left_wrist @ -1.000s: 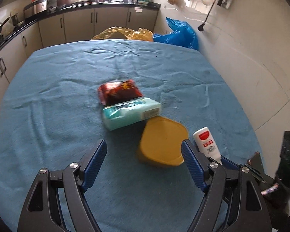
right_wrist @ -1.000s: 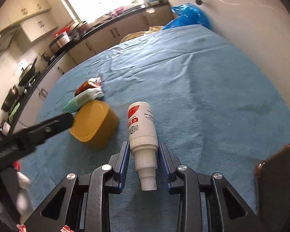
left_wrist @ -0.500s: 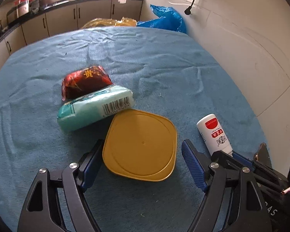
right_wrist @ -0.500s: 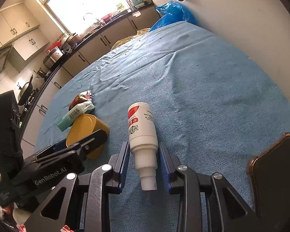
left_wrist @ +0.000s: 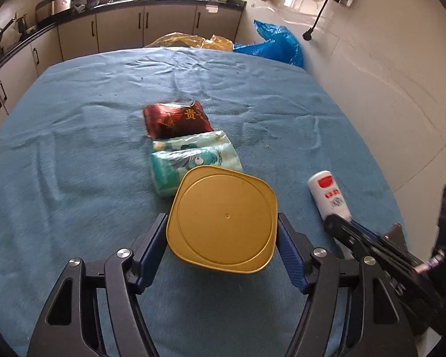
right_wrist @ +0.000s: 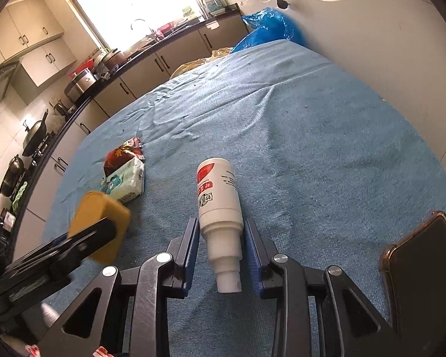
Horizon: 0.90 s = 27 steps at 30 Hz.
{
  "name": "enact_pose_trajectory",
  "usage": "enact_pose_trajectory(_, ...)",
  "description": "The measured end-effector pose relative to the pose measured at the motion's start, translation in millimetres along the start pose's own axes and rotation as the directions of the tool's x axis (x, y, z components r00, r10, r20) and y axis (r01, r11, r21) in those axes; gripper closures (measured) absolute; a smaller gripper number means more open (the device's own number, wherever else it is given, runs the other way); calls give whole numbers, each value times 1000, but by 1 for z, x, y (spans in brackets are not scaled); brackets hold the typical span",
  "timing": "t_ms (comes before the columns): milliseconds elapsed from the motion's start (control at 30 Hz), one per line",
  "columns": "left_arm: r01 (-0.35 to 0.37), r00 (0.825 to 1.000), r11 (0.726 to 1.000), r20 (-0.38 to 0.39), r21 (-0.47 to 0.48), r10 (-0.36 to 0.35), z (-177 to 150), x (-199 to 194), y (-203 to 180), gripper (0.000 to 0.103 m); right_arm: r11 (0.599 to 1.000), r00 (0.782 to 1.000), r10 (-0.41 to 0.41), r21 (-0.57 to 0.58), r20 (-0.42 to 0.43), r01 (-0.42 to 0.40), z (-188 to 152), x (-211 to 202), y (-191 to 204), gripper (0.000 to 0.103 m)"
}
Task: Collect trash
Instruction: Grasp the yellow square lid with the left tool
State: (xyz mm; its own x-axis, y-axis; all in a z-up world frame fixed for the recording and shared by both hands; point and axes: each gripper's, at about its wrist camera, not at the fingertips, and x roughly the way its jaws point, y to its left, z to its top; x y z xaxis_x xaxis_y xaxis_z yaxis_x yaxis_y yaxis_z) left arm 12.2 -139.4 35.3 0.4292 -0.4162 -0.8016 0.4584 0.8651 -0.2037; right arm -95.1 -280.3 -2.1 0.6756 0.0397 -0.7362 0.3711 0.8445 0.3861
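A yellow lidded container (left_wrist: pixel 223 220) sits on the blue cloth between the blue pads of my left gripper (left_wrist: pixel 221 223). The jaws are closing and both pads touch its sides. In the right wrist view the container (right_wrist: pixel 95 211) looks blurred behind a left finger. A white bottle (right_wrist: pixel 217 190) with a red label lies on the cloth with its neck toward the camera, and my right gripper (right_wrist: pixel 221 232) is shut on its shoulder. Just beyond the container lie a teal tissue pack (left_wrist: pixel 190 157) and a red snack packet (left_wrist: pixel 175 119).
The blue-covered table (left_wrist: pixel 74 148) stands against a white wall on the right. A dark phone (right_wrist: pixel 422 267) lies near the right gripper. A blue bag (left_wrist: pixel 276 47) and a yellow bag (left_wrist: pixel 187 40) sit past the far edge. Kitchen cabinets run behind and to the left.
The left gripper moved forward over the yellow container and its jaws narrowed onto the container's sides. The right gripper kept its grip on the white bottle and stayed in place.
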Motion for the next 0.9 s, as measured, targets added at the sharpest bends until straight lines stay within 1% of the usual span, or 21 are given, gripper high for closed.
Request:
enact_pose_trajectory(100,10,1000,1000,18,-4,-9,-8,-19,1,34,1000,1000,1,-10,8,-1,0,1,2,70)
enact_pose_trajectory(333,35,998,998,50,-60,-32,-30,-61,19,34,999,999,25,-40,43,-23,-1,-3,7,70)
enact_pose_trajectory(500,19,995,994,95,-106,-9,-52,-100,44,34,996,996,52,-76,77,-46,-3,-9,15,70)
enact_pose_trajectory(633,-12,990,986,136,-164,34,-72,-135,73,34,993,995,47,-114,93,-36,-6,-10,24,71)
enact_pose_trajectory(700,-38,985,981,158,-190,69,-81,-153,88,34,991,994,49,-128,94,-36,-7,-10,27,71)
enact_pose_trajectory(800,-85,973,970,192,-228,130,-95,-180,110,34,988,993,54,-150,102,-38,-8,-10,31,71)
enact_pose_trajectory(900,-117,959,953,216,-281,182,-109,-206,137,34,983,989,87,-173,115,-67,-10,-14,38,71)
